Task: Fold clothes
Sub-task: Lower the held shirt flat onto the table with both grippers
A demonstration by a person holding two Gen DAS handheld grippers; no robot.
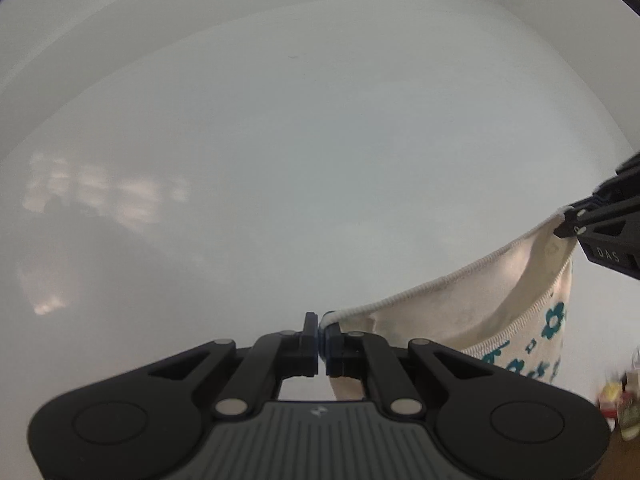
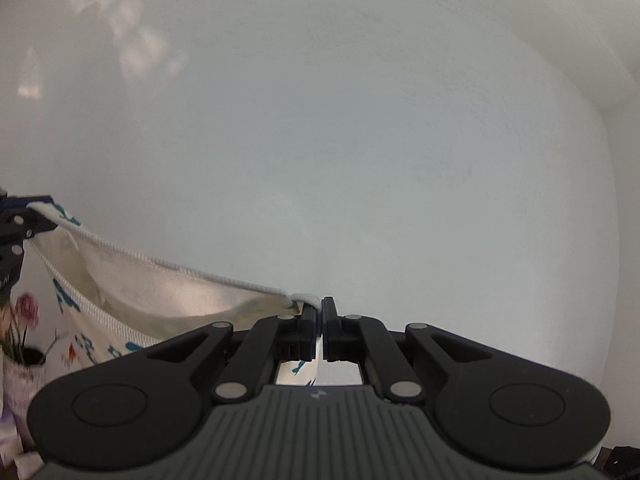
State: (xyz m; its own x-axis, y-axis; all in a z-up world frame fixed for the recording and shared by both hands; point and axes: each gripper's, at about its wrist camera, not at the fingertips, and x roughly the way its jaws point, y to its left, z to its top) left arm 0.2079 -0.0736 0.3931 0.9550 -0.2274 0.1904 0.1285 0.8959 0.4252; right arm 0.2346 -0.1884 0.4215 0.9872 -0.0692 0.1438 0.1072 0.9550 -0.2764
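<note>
A cream garment with teal flower prints hangs in the air between both grippers, its ribbed hem stretched taut. My left gripper is shut on one end of the hem. The right gripper shows at the right edge of the left wrist view, pinching the other end. In the right wrist view the same garment sags to the left, my right gripper is shut on its hem corner, and the left gripper holds the far end at the left edge. The garment's lower part is hidden behind the gripper bodies.
Both cameras face a plain white wall with faint light patches. A vase with pink flowers stands at lower left of the right wrist view. Small blurred items sit at lower right of the left wrist view.
</note>
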